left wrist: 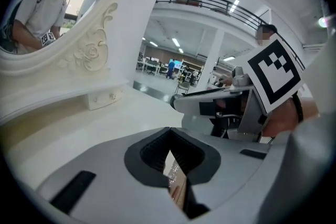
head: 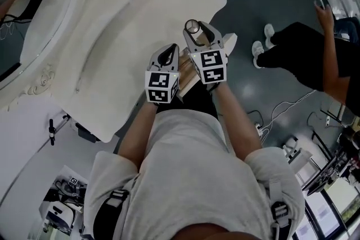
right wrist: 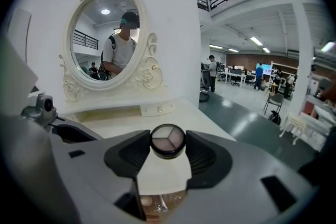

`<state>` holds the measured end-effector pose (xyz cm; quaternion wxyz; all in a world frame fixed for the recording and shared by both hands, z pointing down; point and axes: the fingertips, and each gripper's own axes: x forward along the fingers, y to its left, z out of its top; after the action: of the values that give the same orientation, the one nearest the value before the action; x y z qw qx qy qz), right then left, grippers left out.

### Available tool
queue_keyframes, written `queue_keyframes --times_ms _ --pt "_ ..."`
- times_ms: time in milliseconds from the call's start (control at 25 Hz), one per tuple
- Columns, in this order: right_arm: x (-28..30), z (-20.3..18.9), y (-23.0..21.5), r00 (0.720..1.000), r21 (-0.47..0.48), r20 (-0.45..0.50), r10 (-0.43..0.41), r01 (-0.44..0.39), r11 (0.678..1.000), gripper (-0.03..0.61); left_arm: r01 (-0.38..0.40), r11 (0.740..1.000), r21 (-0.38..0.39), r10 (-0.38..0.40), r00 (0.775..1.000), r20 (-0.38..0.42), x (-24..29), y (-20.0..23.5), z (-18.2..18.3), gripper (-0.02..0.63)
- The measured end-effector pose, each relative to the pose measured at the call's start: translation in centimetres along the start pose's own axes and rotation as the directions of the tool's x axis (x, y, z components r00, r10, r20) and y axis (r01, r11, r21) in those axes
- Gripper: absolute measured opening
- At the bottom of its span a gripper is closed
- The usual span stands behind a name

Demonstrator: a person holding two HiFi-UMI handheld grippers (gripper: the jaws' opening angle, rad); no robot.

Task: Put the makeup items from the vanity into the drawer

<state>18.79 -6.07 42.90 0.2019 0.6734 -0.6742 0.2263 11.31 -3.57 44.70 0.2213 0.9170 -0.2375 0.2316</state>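
White vanity surface (head: 112, 36), drawer (head: 188, 82) pulled open at its edge. Just above the drawer: left tongs (left wrist: 169, 132) pressed fully together, empty; alongside, right tongs (right wrist: 168, 144) clamped on a round eyeshadow compact (right wrist: 168, 137) over the drawer. Well beyond the drawer, oval mirror (right wrist: 105, 34).

A round, black-rimmed eyeshadow compact (right wrist: 167, 140) with three pale shades sits face-up, clamped in the right gripper (right wrist: 167, 147), above the open wooden drawer (right wrist: 157, 206).

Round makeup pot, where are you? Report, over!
Right gripper shut on round makeup pot. Left gripper shut, empty. Drawer open under both grippers, no blocker seen.
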Motion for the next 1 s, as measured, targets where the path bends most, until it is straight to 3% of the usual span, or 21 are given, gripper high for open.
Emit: queue_keyframes --times_ms 360,680,880,1000 --pt "-1.8 -6.5 -1.6 0.993 -0.034 -0.07 0.099 -0.102 0.994 0.221 -0.016 1.0 0.005 0.016 0.999 -0.051 1.0 -2.2 -3.3 0.006" --pt "-2.3 -11.4 -2.7 0.972 -0.1 -0.169 0.164 -0.183 0.978 0.221 -0.078 0.996 -0.048 0.074 0.993 -0.092 1.2 -3.7 -7.4 0.006" --pt "-2.2 -13.6 -2.0 0.947 -0.151 -0.226 0.226 -0.263 0.953 0.221 -0.127 0.988 -0.089 0.119 0.989 -0.088 1.3 -4.1 -8.8 0.006" --pt "-1.7 -15.0 -1.5 0.918 -0.208 -0.288 0.273 -0.339 0.918 0.221 -0.171 0.978 -0.116 0.162 0.983 -0.084 1.3 -4.0 -9.6 0.006"
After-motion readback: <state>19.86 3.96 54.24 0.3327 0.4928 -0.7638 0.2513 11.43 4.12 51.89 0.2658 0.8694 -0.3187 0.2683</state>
